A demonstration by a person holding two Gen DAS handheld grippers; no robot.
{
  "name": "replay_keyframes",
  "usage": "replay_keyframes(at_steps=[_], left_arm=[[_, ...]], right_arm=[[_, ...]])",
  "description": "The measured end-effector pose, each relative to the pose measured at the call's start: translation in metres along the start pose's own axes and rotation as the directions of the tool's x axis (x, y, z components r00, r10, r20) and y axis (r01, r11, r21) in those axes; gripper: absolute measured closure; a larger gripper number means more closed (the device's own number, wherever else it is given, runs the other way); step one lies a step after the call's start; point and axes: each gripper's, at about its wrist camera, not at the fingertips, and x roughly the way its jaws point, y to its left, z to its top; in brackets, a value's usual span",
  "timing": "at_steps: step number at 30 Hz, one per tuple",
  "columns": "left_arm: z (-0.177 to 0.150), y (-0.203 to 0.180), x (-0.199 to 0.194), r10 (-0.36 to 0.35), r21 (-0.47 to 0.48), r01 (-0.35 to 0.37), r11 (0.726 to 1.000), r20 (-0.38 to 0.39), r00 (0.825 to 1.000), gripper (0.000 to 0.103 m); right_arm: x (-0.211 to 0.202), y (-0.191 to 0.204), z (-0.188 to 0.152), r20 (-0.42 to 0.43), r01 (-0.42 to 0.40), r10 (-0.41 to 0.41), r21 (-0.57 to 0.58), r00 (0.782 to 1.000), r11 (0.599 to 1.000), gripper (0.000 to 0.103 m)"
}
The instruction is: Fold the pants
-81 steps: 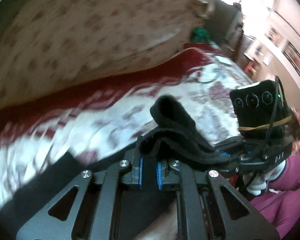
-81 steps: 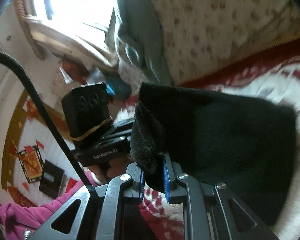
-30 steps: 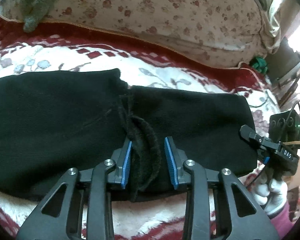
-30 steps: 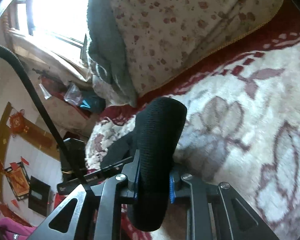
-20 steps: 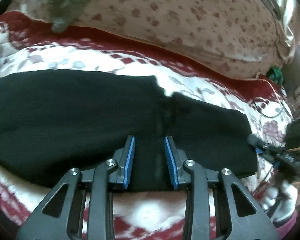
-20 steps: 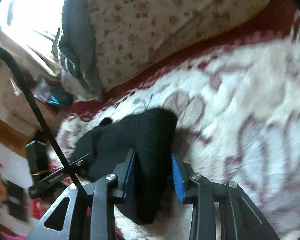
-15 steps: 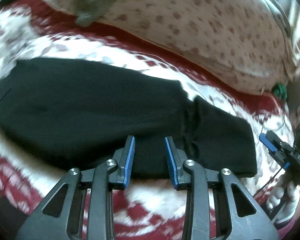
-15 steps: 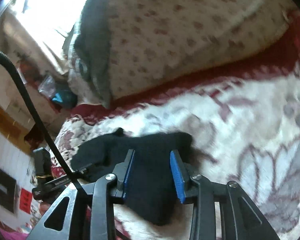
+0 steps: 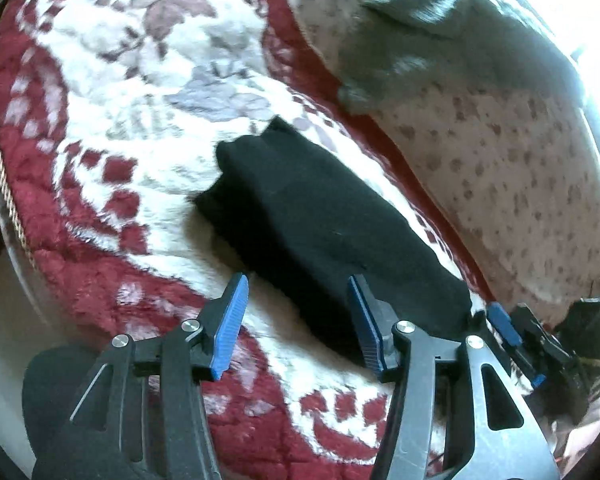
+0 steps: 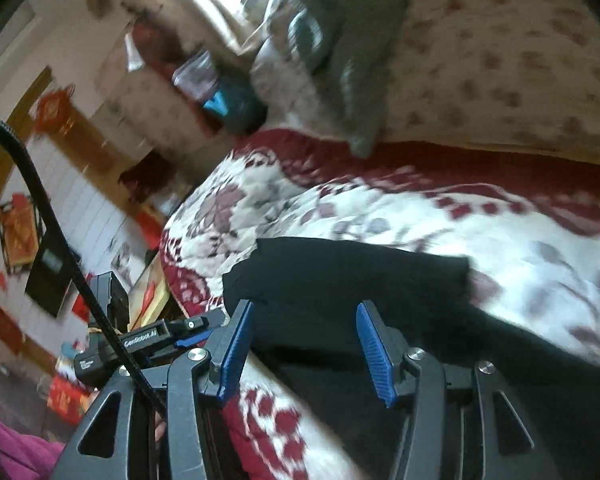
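Now black pants (image 9: 320, 216) folded flat on blanket (image 9: 112, 92), left gripper (image 9: 296, 320), right gripper (image 10: 304, 344) both just released.

The left gripper (image 9: 296, 316) points steeply downward with its jaws parted, having just been opening, and nothing sits pressed between its blue pads (image 9: 230, 328) (the dark cloth only shows beyond them). The right gripper (image 10: 304, 344) tilts down more gently, its jaws likewise just opened and apart, the pads (image 10: 374, 352) gripping nothing. In the right wrist view the left gripper appears at the near left, with a pink sleeve (image 10: 16, 452) in the lower left corner, while in the left wrist view the right gripper shows at the far right edge.
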Motion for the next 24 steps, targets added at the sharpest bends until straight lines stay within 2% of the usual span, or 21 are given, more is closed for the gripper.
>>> replay_keyframes(at_steps=[2, 3, 5, 8, 11, 16, 18, 22, 24], left_arm=[[0.003, 0.006, 0.005, -0.012, -0.031, 0.012, 0.999, -0.005, 1.000, 0.047], [0.003, 0.007, 0.008, -0.021, -0.043, 0.021, 0.999, -0.011, 1.000, 0.038], [0.005, 0.013, 0.013, -0.046, -0.091, 0.046, 0.995, -0.001, 0.999, 0.037], [0.011, 0.016, 0.022, -0.022, -0.119, 0.023, 0.993, 0.014, 1.000, 0.037], [0.013, 0.020, 0.035, -0.015, -0.146, 0.014, 0.989, -0.005, 1.000, 0.037], [0.015, 0.019, 0.039, -0.009, -0.145, 0.013, 0.989, 0.031, 0.999, 0.027], [0.016, 0.021, 0.042, -0.015, -0.143, 0.021, 0.990, 0.048, 0.999, 0.026], [0.016, 0.020, 0.044, -0.006, -0.111, 0.016, 0.994, 0.094, 0.996, 0.026], [0.017, 0.019, 0.046, -0.002, -0.095, 0.013, 0.995, 0.108, 0.994, 0.025]], right_arm=[[0.025, 0.004, 0.013, -0.038, -0.003, 0.002, -0.021, 0.999, 1.000, 0.051], [0.034, 0.006, 0.018, -0.049, -0.005, 0.004, -0.029, 0.999, 1.000, 0.051], [0.056, 0.011, 0.029, -0.077, -0.015, 0.011, -0.053, 0.997, 0.999, 0.049], [0.087, 0.019, 0.046, -0.126, -0.012, 0.000, -0.097, 0.992, 0.995, 0.049], [0.116, 0.029, 0.061, -0.168, -0.016, -0.009, -0.147, 0.986, 0.989, 0.049], [0.161, 0.046, 0.080, -0.234, -0.044, -0.009, -0.222, 0.972, 0.974, 0.049], [0.186, 0.054, 0.084, -0.293, -0.069, -0.008, -0.252, 0.956, 0.965, 0.049], [0.230, 0.069, 0.082, -0.396, -0.088, -0.069, -0.365, 0.916, 0.927, 0.048], [0.248, 0.074, 0.083, -0.419, -0.075, -0.125, -0.430, 0.899, 0.900, 0.048]])
